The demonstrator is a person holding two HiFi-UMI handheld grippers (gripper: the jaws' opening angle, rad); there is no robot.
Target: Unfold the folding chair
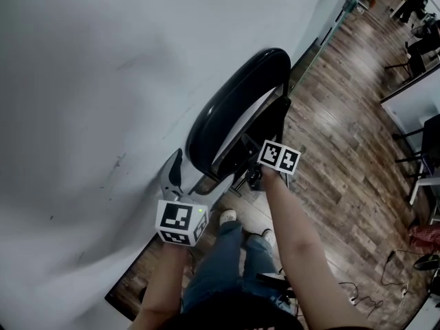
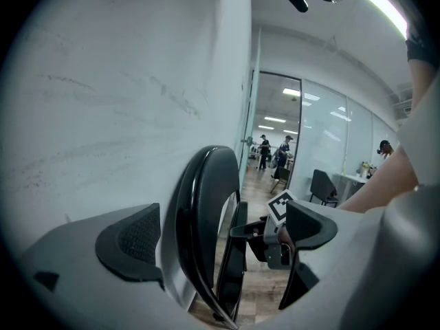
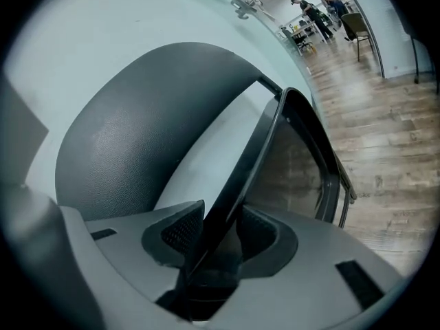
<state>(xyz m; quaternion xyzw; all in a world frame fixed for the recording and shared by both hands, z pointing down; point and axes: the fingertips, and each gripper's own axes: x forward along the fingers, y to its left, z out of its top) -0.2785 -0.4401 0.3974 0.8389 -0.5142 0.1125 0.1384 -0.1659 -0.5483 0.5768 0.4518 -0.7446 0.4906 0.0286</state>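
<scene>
Seating, one item: black folding chair (image 1: 237,105) with a rounded padded backrest and a thin dark frame. It is folded flat and stands on the floor, close against the wall.
- Orientation of folding chair: long axis upright, rounded top uppermost, lower end at the floor. The broad faces lie parallel to the wall. In the head view the top points toward the upper right.
- Grippers, two, both grey with dark textured pads.
- Left gripper (image 2: 220,234): jaws wide apart, the backrest's lower edge standing between them. The wall-side pad (image 2: 130,243) sits just beside the backrest; the other pad is clear of it.
- Right gripper (image 3: 220,236): jaws narrow, closed on the thin black frame edge (image 3: 254,163) on the chair's room side. That edge runs up and away from the pads, beside the backrest.
- Marker cubes, two, white with black squares: one on the left gripper (image 1: 181,222), one on the right (image 1: 279,157).
- Forearms, two, bare, one behind each cube; the right one (image 1: 302,253) is the longer in view.
- Wall, one: white, lightly scuffed wall (image 1: 89,81).
- Floor, one: brown wood-plank floor (image 1: 344,136).
- Shoes, two, light-coloured (image 1: 227,216), near the chair's foot.
</scene>
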